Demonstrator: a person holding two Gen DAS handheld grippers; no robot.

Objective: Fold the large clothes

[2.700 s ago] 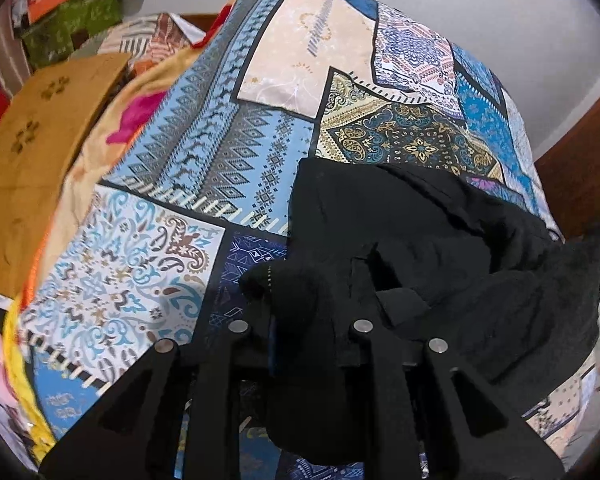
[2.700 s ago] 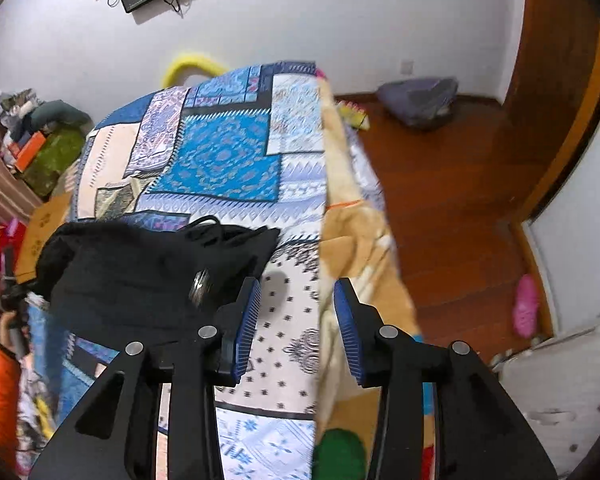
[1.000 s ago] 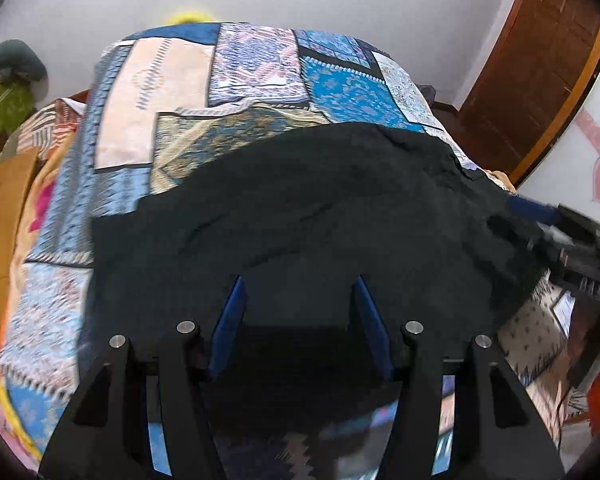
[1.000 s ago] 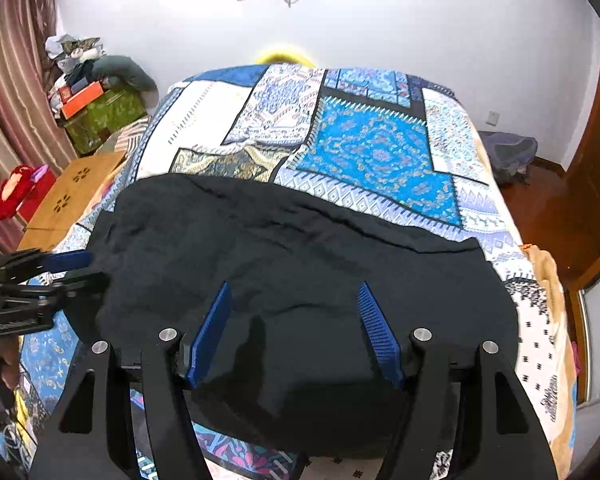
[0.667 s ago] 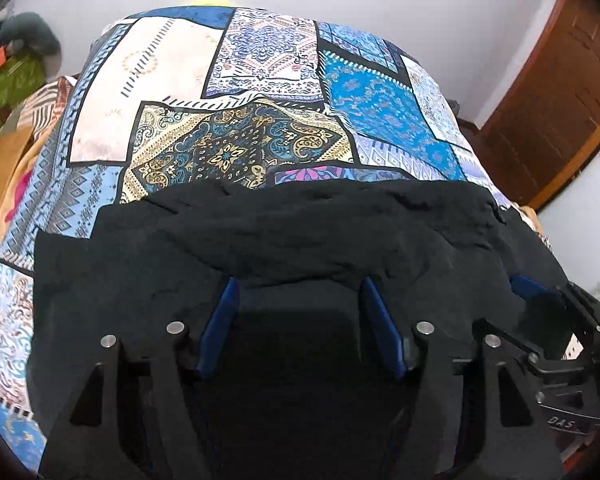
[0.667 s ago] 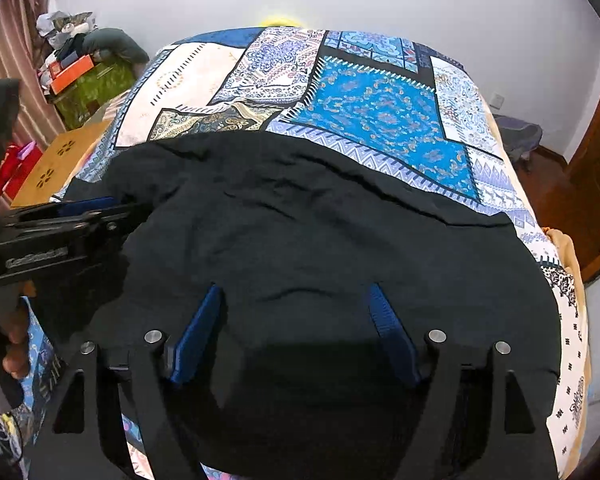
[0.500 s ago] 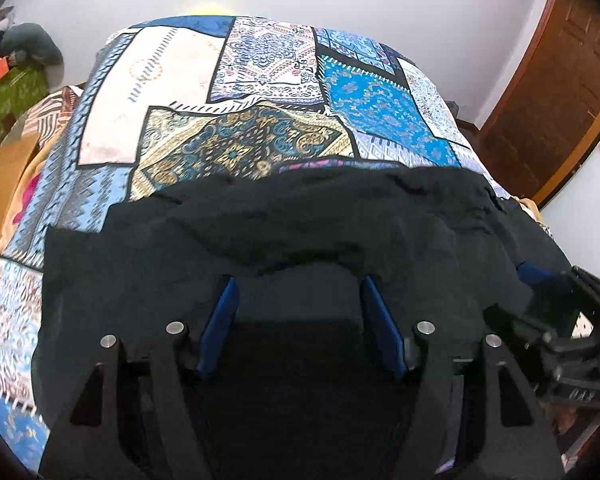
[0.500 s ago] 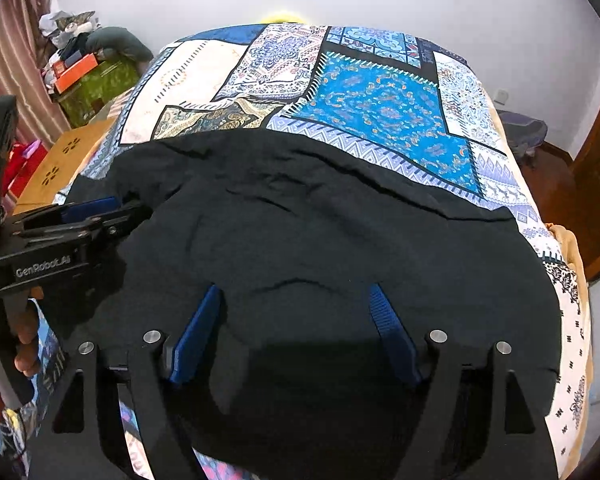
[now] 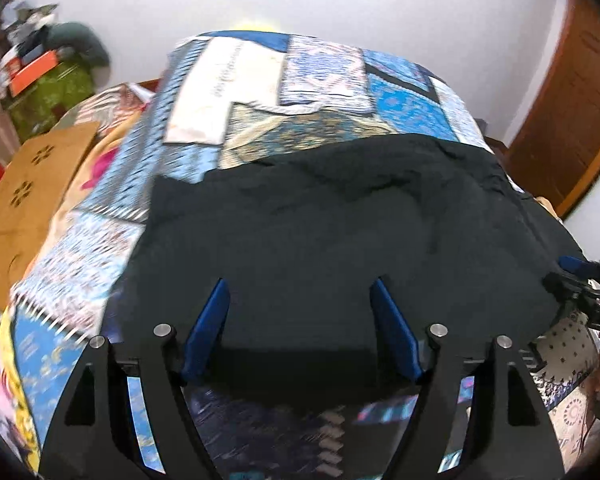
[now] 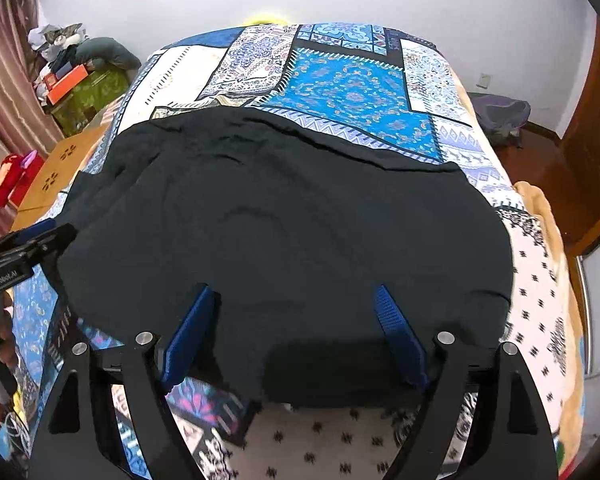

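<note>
Both the left gripper [image 9: 299, 300] and right gripper [image 10: 291, 308] just spread open, pinching nothing, so the big black cloth garment [image 10: 284, 224] that was bunched now lies flat on the blue patchwork-print bedspread [image 10: 340, 80], ready for folding.

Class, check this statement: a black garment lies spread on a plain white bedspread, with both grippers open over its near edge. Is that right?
Not quite. The black garment lies on a blue patchwork-patterned bedspread, as the right wrist view shows. The rest holds: left gripper and right gripper are open.
</note>
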